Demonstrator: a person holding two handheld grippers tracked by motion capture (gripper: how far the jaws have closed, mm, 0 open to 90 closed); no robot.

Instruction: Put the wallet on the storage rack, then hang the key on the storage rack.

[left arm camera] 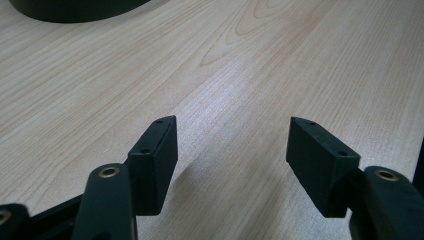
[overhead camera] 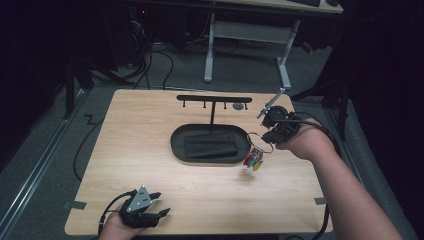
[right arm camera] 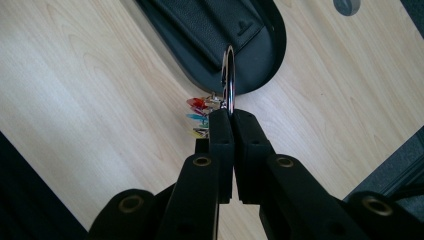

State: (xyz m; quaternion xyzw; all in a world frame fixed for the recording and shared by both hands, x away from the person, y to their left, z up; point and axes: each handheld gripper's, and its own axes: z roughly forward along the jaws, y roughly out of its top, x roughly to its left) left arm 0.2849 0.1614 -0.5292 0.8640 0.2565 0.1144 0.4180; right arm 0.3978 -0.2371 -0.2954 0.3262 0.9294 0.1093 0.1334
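Keys (overhead camera: 254, 160) dangle in the air off the right end of the tray (overhead camera: 176, 145), hanging from a metal ring (overhead camera: 260, 141) that the right claw (overhead camera: 267, 136) has pinched. From the right gripper view the two black jaws are pressed together on the rim of the ring (right arm camera: 228, 75), which stands edge-on and upright straight out from the tips, with the coloured key tags (right arm camera: 198, 116) hanging just to one side below it.

What matters for the next move, I'd say, is where the rack (overhead camera: 214, 99) sits from that ring. Its black crossbar runs left to right across the far side of the counter (overhead camera: 150, 200), above and behind the tray, with small pegs pointing down from it. The ring is lower than the bar and nearer the person, off towards the bar's right end. So the ring would have to go up and away from the person, then slightly left, to meet the nearest peg (overhead camera: 225, 105).

The right hand is much the closer one. The left claw (overhead camera: 162, 204) rests at the near left edge of the counter, jaws apart with nothing between them, well away from rack and keys.
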